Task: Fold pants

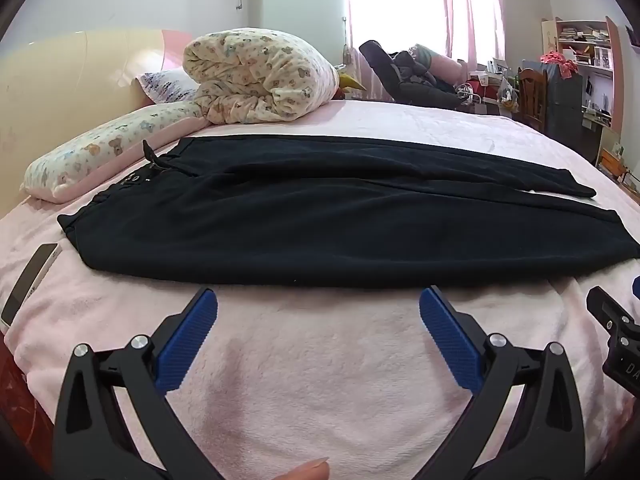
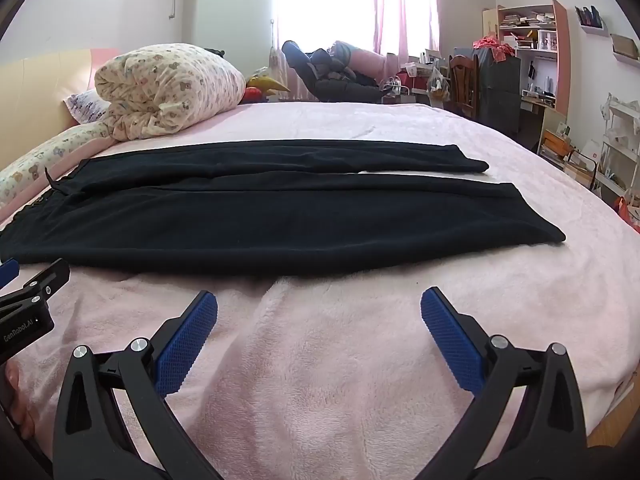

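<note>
A wide bed covered in a fluffy pale pink blanket [image 2: 320, 360] fills both wrist views, and across its middle lie the long black fabric pants [image 1: 320, 224], spread flat with both legs side by side. Their long axis runs left to right across the bed, crosswise to the way both claws point: the gathered waistband with its drawstring is at the left end, toward the headboard, and the two leg hems reach the right, the farther leg ending a little short of the nearer one. A rolled cream quilt printed with small bears [image 1: 260, 76] sits well behind the waist end, and a white phone [image 1: 28, 284] lies on the blanket just beside the waistband corner. The left gripper [image 1: 318, 308] hovers near the pants' close edge toward the waist half, its blue ribbed pads spread fully apart and holding nothing. The right gripper [image 2: 318, 308] hovers likewise near the same edge toward the hem half, jaws at full spread and empty. So the left claw looks better placed for the waistband and the right for the hems.
</note>
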Demonstrator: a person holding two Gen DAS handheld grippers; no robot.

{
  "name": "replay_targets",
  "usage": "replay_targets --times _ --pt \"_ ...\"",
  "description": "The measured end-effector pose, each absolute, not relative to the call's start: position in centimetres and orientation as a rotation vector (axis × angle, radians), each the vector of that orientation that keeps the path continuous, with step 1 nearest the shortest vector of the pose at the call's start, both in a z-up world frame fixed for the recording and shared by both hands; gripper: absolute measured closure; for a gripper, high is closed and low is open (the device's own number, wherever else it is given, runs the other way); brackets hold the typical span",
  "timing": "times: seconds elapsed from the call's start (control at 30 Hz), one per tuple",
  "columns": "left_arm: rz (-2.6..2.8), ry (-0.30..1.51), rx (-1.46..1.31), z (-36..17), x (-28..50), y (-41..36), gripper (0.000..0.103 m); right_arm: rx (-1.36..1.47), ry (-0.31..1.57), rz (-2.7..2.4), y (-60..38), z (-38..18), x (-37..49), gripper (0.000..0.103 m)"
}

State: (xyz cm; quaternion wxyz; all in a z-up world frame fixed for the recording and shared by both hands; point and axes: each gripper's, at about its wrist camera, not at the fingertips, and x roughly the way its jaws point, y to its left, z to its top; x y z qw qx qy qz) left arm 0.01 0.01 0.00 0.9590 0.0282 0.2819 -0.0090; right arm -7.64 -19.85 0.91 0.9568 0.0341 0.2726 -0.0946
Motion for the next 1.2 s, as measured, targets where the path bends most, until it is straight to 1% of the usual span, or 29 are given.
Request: replay_targets --times 1.2 --pt "-0.018 0.573 0.054 0.0 0.02 0.02 0.002 0.073 0.556 -0.192 -19.77 0.77 -7.53 0.001"
